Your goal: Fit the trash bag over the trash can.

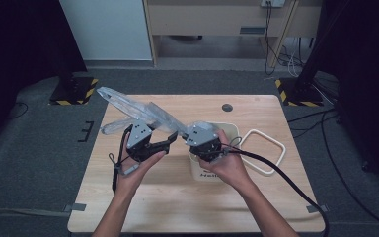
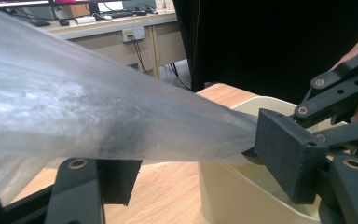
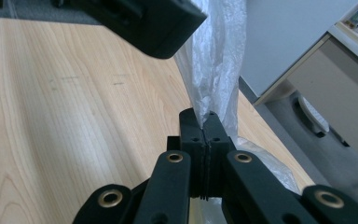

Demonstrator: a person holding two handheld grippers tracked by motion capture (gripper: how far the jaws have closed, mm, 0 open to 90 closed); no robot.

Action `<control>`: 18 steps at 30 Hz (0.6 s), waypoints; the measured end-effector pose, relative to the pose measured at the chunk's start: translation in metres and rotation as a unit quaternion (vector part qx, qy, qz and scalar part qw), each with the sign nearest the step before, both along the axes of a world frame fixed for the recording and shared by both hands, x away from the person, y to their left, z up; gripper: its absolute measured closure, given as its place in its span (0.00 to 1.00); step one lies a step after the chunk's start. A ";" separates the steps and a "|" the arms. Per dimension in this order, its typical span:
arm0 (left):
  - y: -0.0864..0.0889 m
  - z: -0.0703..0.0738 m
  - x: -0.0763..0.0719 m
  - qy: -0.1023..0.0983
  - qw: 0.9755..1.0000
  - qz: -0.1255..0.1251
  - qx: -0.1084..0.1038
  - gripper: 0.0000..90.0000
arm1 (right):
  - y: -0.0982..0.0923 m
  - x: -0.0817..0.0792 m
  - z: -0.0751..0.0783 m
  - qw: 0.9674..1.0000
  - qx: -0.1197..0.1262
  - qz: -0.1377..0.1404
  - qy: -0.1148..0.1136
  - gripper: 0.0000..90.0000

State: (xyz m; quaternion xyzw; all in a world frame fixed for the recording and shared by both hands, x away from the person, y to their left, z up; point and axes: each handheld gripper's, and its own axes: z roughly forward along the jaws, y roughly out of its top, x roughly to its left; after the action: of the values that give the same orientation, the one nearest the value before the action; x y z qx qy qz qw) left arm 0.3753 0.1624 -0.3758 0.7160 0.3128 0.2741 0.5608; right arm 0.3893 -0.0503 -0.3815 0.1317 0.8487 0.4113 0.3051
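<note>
A clear plastic bag (image 1: 128, 106) stretches in the air from the table's far left corner to the two grippers at mid-table. My right gripper (image 1: 186, 133) is shut on one end of it; in the right gripper view the closed jaws (image 3: 205, 126) pinch the film of the bag (image 3: 219, 56), which rises from them. My left gripper (image 1: 169, 143) is just left of it, jaws apart. In the left gripper view the bag (image 2: 74, 102) passes between the jaws of my left gripper (image 2: 200, 163) without being pressed. One left finger (image 3: 154, 23) hangs above the right jaws.
A cream bin (image 1: 232, 131) stands under my right hand, its wall close by (image 2: 242, 196). A cream rectangular frame (image 1: 276, 148) lies right of it. The wooden table (image 1: 177, 207) sits on grey floor. A desk and cables are beyond.
</note>
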 end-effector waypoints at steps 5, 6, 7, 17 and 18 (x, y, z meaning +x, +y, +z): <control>-0.001 0.001 -0.001 0.003 1.000 -0.008 -0.006 0.54 | 0.001 -0.002 -0.002 1.000 -0.008 0.005 -0.008 1.00; -0.002 0.001 -0.001 0.002 1.000 -0.010 -0.005 0.60 | 0.001 -0.002 -0.002 1.000 -0.007 0.006 -0.007 1.00; -0.002 0.001 -0.001 0.002 1.000 -0.010 -0.003 0.64 | 0.002 -0.002 -0.003 1.000 -0.007 0.007 -0.006 1.00; -0.009 0.003 -0.003 -0.004 1.000 -0.009 0.026 0.97 | -0.001 -0.006 -0.002 1.000 -0.006 0.017 0.005 0.84; -0.009 0.004 -0.003 -0.006 1.000 -0.009 0.028 0.97 | -0.002 -0.007 0.000 1.000 -0.007 0.019 0.004 0.80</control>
State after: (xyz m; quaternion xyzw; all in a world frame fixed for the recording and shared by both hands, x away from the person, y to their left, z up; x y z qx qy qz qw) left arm 0.3720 0.1533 -0.3721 0.7325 0.2953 0.2822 0.5446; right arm 0.3822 -0.0524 -0.3820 0.1157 0.8550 0.4108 0.2948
